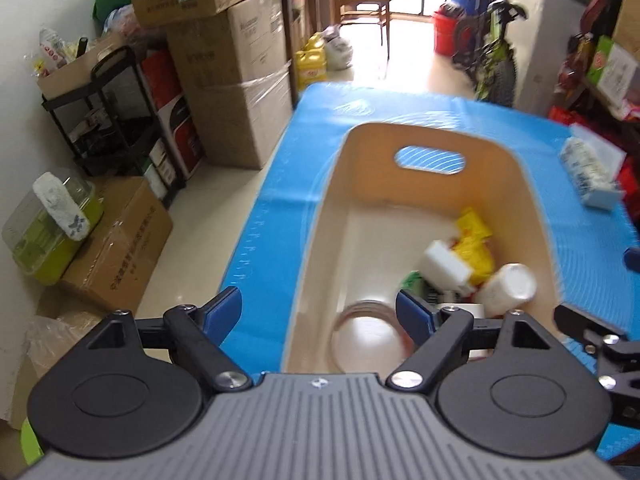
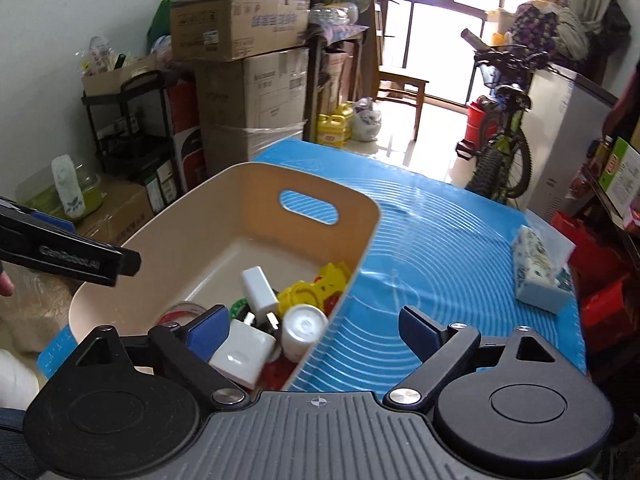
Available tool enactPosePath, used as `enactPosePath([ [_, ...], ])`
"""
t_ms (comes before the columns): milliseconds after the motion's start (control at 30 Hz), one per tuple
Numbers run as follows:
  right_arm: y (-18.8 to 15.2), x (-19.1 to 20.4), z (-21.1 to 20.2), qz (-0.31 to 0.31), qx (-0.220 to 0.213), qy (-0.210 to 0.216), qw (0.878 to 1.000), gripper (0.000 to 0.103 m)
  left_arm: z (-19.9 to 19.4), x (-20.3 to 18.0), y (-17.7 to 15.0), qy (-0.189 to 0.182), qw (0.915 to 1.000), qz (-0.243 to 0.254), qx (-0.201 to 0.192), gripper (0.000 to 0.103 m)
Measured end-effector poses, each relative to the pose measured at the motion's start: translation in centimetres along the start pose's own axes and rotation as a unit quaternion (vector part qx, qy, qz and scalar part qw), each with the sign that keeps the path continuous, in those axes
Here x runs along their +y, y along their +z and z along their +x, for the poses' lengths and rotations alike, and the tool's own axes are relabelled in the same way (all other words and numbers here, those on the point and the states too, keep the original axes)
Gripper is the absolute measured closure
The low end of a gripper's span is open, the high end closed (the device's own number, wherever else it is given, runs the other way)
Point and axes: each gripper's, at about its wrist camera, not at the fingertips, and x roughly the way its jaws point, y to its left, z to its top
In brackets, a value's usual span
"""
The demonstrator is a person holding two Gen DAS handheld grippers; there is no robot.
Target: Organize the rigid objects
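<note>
A beige bin with a handle slot stands on the blue mat; it also shows in the right wrist view. Inside lie a clear tape roll, white chargers, a yellow toy and a white bottle. My left gripper is open and empty over the bin's near left edge. My right gripper is open and empty, straddling the bin's right wall.
A tissue pack lies on the mat at the right. Stacked cardboard boxes and a black rack stand left of the table. A bicycle is beyond it. The left gripper's side reaches in at left.
</note>
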Motion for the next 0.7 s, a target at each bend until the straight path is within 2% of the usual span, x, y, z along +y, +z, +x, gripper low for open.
enactPosePath([
  [333, -2.3, -3.3, -5.7, 0.043, -0.012, -0.04, 0.998, 0.006, -5.6, -3.3, -2.4, -0.003, 0.9994, 0.022, -0.027, 0.018],
  [700, -6.2, -4.8, -10.7, 0.06, -0.028, -0.073, 0.995, 0.006, -10.5, -6.7, -5.8, -0.012, 0.9975, 0.032, -0.061, 0.018],
])
